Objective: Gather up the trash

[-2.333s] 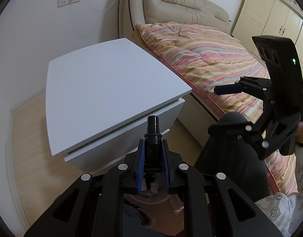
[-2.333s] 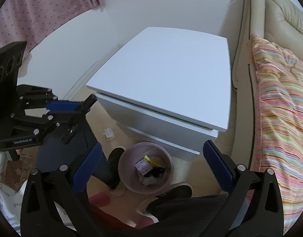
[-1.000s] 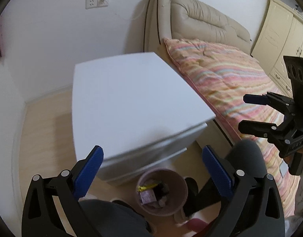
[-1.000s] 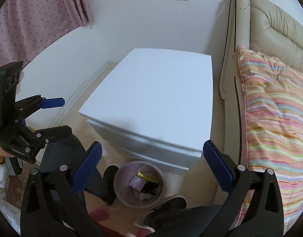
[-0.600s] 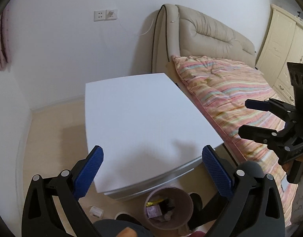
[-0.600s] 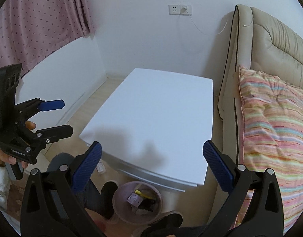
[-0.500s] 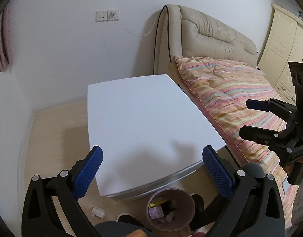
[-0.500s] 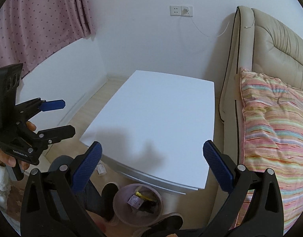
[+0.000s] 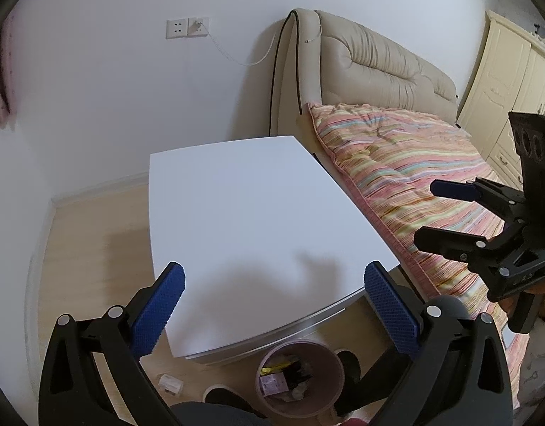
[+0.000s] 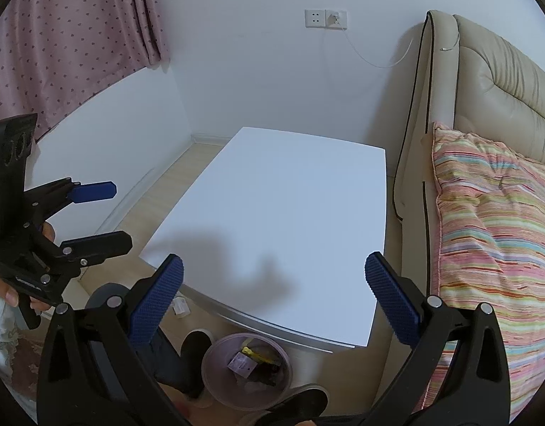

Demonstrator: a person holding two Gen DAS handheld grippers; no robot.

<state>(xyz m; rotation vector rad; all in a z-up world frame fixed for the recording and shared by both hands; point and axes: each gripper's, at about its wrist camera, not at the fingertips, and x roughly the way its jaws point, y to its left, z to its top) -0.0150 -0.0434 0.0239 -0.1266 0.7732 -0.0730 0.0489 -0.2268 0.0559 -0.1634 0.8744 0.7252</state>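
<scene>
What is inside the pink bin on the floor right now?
The pink bin holds a yellow wrapper, a small printed packet and dark scraps. Whatever lies beneath them is covered.

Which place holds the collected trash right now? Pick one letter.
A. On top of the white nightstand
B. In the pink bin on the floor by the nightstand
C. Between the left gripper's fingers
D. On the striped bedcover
B: wrappers lie inside the pink bin on the floor in front of the white nightstand; the left gripper is open and holds nothing.
</scene>
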